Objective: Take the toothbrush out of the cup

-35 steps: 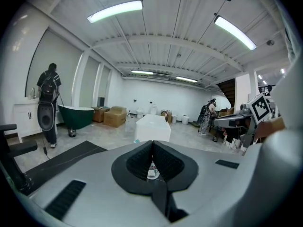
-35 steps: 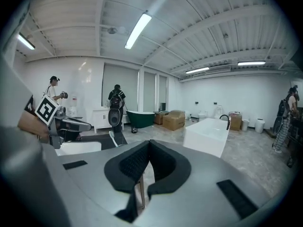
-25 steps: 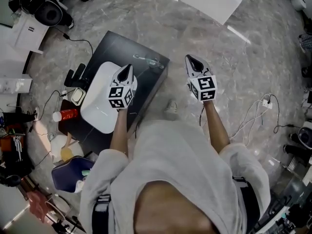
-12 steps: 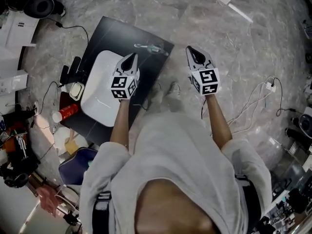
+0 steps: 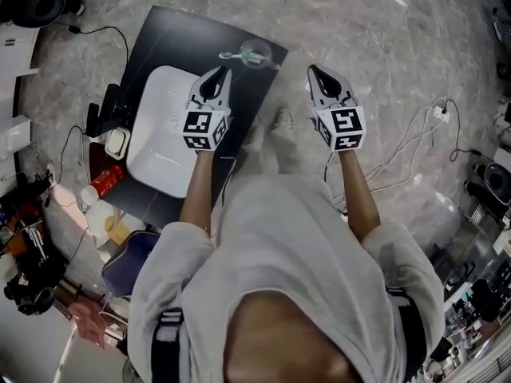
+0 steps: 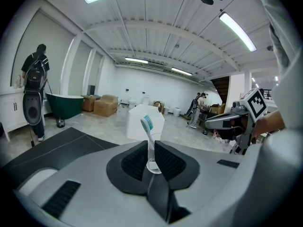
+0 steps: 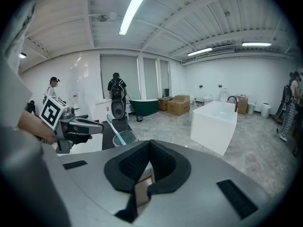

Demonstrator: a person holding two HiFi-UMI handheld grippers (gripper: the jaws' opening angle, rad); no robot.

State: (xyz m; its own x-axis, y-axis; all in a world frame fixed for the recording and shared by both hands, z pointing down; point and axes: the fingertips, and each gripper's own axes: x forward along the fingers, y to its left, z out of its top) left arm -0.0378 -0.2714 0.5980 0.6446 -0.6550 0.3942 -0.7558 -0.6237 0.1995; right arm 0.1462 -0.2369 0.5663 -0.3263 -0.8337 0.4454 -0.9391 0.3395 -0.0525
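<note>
Seen from above, a person in a pale hooded top is holding one gripper in each hand, both pointing away toward twelve o'clock. A black countertop (image 5: 180, 42) with a white basin (image 5: 156, 146) set into it is lying below the left hand.

A clear cup (image 5: 257, 52) is standing at the far edge of the countertop. A toothbrush (image 5: 231, 55) is leaning in it, its teal-bristled head tipping toward nine o'clock.

The left gripper (image 5: 217, 76) is hovering over the far rim of the basin with its jaws clenched almost together and nothing between them. The cup is sitting at about one o'clock from its tips, near but apart. In the left gripper view the cup and brush are showing straight ahead, framed in the thin slit between the jaws.

The right gripper (image 5: 318, 74) is hanging over the marble floor, just off the countertop's right edge, its jaws pressed together and empty. The cup is standing at about ten o'clock from its tips, clearly apart.
</note>
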